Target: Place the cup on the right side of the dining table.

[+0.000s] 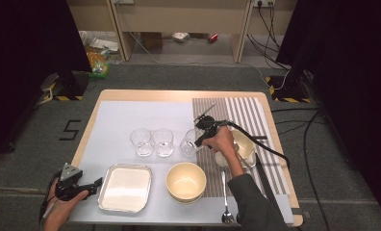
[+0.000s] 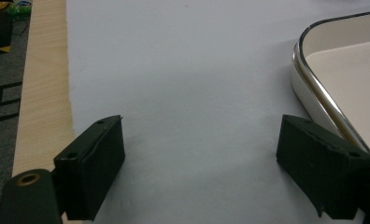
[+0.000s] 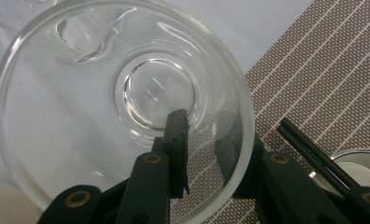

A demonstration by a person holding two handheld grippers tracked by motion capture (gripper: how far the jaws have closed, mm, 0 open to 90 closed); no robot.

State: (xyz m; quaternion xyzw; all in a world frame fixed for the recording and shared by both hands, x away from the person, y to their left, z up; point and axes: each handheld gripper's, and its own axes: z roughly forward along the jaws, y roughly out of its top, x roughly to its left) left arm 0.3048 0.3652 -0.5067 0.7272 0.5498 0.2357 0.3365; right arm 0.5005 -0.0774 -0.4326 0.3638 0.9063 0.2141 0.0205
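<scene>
Right gripper view: right gripper [image 3: 204, 140] apparently pinches the glass [image 3: 80, 116] wall.

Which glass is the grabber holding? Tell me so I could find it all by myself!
Find the striped brown placemat on the right side of the table. Three clear glasses stand in a row across the middle, and the one you want is the rightmost glass, at the mat's left edge. Unlike the other two glasses, it has the right gripper pinching its rim, one jaw inside and one outside.
</scene>
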